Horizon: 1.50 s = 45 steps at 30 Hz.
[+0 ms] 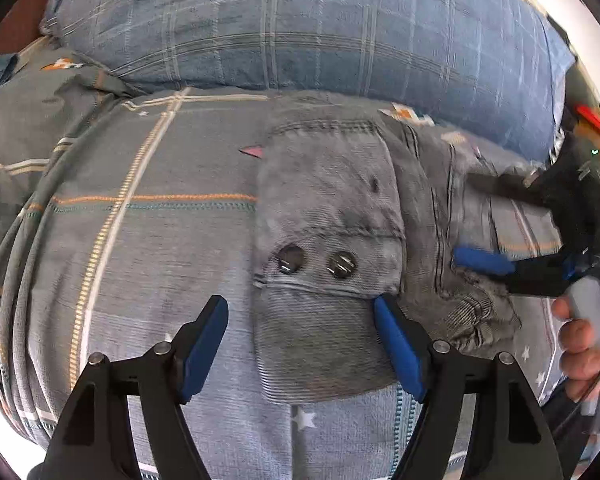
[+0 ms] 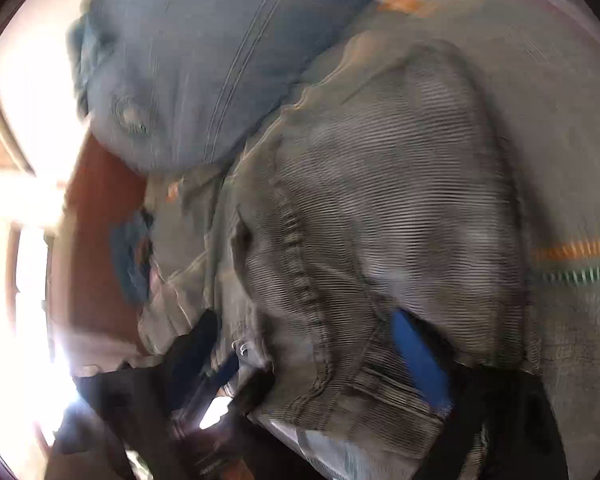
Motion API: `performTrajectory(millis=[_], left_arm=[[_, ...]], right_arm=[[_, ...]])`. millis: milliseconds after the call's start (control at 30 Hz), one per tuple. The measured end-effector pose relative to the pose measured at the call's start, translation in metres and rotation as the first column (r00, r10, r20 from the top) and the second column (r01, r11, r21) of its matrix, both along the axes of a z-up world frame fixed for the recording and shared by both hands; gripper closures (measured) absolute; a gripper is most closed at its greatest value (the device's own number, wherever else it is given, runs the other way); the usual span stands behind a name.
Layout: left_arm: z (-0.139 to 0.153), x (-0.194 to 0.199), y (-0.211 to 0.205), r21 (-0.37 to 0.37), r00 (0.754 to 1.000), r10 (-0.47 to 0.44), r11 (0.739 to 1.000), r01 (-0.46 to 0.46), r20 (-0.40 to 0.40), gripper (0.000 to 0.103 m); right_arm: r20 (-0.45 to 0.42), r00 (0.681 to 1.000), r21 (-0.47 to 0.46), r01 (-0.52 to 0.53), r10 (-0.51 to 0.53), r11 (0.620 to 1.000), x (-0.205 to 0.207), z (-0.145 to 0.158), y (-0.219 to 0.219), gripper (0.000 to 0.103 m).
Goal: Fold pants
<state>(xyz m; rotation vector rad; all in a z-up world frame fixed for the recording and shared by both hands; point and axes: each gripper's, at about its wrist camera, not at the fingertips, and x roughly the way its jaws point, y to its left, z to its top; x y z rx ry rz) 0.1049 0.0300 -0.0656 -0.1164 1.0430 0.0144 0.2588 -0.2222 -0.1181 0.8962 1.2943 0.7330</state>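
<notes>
1. Lying on the bed (image 1: pixel 148 240), the grey pants (image 1: pixel 332 216) are already folded into a small bundle in the middle of the left wrist view, with the blue checked pillow (image 1: pixel 300 24) behind them at 12 o'clock.
2. The left tongs (image 1: pixel 300 344) stand wide open with nothing held. The near edge of the bundle lies between the jaws; the right pad touches the cloth or is just beside it, and the left pad is over bare bedsheet.
3. Risk: if these tongs close from here, they can catch the bedsheet together with the pants, because the bundle does not fill the gap. Then the sheet will rise with the fold.
4. The right tongs (image 1: pixel 476 220) come in from 3 o'clock, held by a hand (image 1: pixel 580 336). They are spread wide across the waistband side of the pants. One blue pad rests against the cloth, but the blur does not let me tell if it truly grips.
5. Risk: a pull from 3 o'clock while the left side holds nothing can drag the whole bundle sideways and open the layers.
6. Risk: the thick part with the two snap buttons (image 1: pixel 316 262) is stiff, so I judge that a fold across it may spring back.
</notes>
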Motion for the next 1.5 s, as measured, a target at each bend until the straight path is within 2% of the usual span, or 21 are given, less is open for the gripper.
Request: performTrajectory(millis=[100, 233, 333, 367, 400, 433, 500, 567, 633, 700, 733, 833, 967, 1100, 1233, 1267, 1300, 1333, 1400, 1433, 1500], left_arm=[[0.011, -0.006, -0.001, 0.023, 0.999, -0.012, 1.0, 0.011, 0.043, 0.027], [0.027, -0.015, 0.008, 0.01, 0.993, 0.04, 0.999, -0.041, 0.11, 0.027], [0.01, -0.002, 0.014, 0.006, 0.999, 0.027, 1.0, -0.027, 0.031, 0.026], [0.007, -0.001, 0.015, -0.006, 0.999, 0.036, 0.999, -0.036, 0.034, 0.023], [0.007, -0.001, 0.017, -0.015, 0.999, 0.043, 0.999, -0.042, 0.034, 0.022], [0.007, 0.0, 0.018, -0.034, 0.999, 0.043, 0.999, -0.042, 0.023, 0.021], [0.01, -0.002, 0.018, -0.032, 0.999, 0.043, 0.999, -0.042, 0.025, 0.021], [0.014, -0.004, 0.019, -0.03, 0.998, 0.041, 0.999, -0.04, 0.043, 0.022], [0.016, -0.003, 0.022, -0.038, 0.997, 0.053, 0.998, -0.051, 0.05, 0.022], [0.011, -0.003, 0.022, -0.059, 0.998, 0.057, 0.997, -0.054, 0.039, 0.021], [0.006, -0.002, 0.02, -0.072, 0.999, 0.051, 0.996, -0.049, 0.019, 0.021], [0.006, -0.002, 0.03, -0.117, 0.997, 0.072, 0.991, -0.066, 0.042, 0.021], [0.02, -0.021, 0.049, -0.198, 0.986, 0.138, 0.973, -0.117, 0.097, 0.021], [0.005, -0.019, 0.084, -0.365, 0.974, 0.226, 0.909, -0.202, 0.022, 0.022], [-0.014, -0.006, 0.086, -0.48, 0.979, 0.195, 0.855, -0.196, -0.052, 0.023], [-0.014, -0.003, 0.084, -0.491, 0.981, 0.186, 0.85, -0.188, -0.055, 0.023], [-0.015, 0.001, 0.081, -0.5, 0.985, 0.166, 0.849, -0.172, -0.056, 0.023], [-0.017, 0.005, 0.076, -0.496, 0.987, 0.149, 0.853, -0.162, -0.065, 0.023], [-0.018, 0.009, 0.072, -0.499, 0.988, 0.135, 0.853, -0.154, -0.075, 0.038], [-0.018, 0.009, 0.07, -0.498, 0.989, 0.124, 0.855, -0.145, -0.076, 0.047], [-0.015, 0.009, 0.066, -0.457, 0.99, 0.122, 0.879, -0.139, -0.067, 0.049]], right_arm=[[0.039, 0.999, -0.107, -0.026, 0.031, 0.994, 0.002, 0.035, 0.005, 0.015], [0.124, 0.987, 0.049, -0.11, 0.103, 0.993, 0.023, 0.075, 0.039, 0.011], [0.108, 0.979, 0.055, -0.179, 0.173, 0.982, 0.048, 0.061, 0.07, 0.006], [0.05, 0.978, -0.023, -0.201, 0.201, 0.979, 0.056, 0.038, 0.077, 0.006], [-0.003, 0.981, -0.111, -0.191, 0.192, 0.975, 0.059, 0.015, 0.073, 0.013], [-0.04, 0.989, -0.107, -0.145, 0.142, 0.984, 0.059, -0.006, 0.061, 0.034], [-0.042, 0.992, -0.067, -0.12, 0.117, 0.991, 0.056, -0.002, 0.048, 0.039], [0.021, 0.994, -0.098, -0.107, 0.109, 0.989, 0.05, 0.019, 0.037, 0.03], [0.117, 0.99, -0.213, -0.052, 0.078, 0.976, 0.049, 0.031, 0.026, 0.015], [0.058, 0.995, -0.303, -0.059, 0.081, 0.951, 0.059, 0.013, 0.026, 0.015], [0.05, 0.996, -0.292, -0.055, 0.072, 0.955, 0.061, 0.01, 0.024, 0.016], [0.127, 0.983, -0.355, -0.08, 0.133, 0.932, 0.063, 0.051, 0.04, 0.016], [0.251, 0.916, -0.481, -0.162, 0.312, 0.862, 0.09, 0.103, 0.1, 0.015], [0.16, 0.858, -0.612, -0.302, 0.488, 0.731, 0.126, 0.094, 0.18, 0.015], [0.042, 0.815, -0.721, -0.375, 0.578, 0.582, 0.145, 0.062, 0.226, 0.017], [0.003, 0.801, -0.758, -0.389, 0.599, 0.523, 0.147, 0.052, 0.236, 0.02], [-0.026, 0.785, -0.774, -0.408, 0.619, 0.485, 0.147, 0.043, 0.236, 0.041], [-0.064, 0.767, -0.792, -0.429, 0.639, 0.435, 0.145, 0.034, 0.242, 0.074], [-0.048, 0.751, -0.81, -0.416, 0.659, 0.414, 0.141, 0.034, 0.241, 0.081], [-0.026, 0.755, -0.813, -0.397, 0.656, 0.425, 0.139, 0.037, 0.239, 0.084], [0.056, 0.789, -0.827, -0.306, 0.612, 0.471, 0.141, 0.045, 0.228, 0.088]])
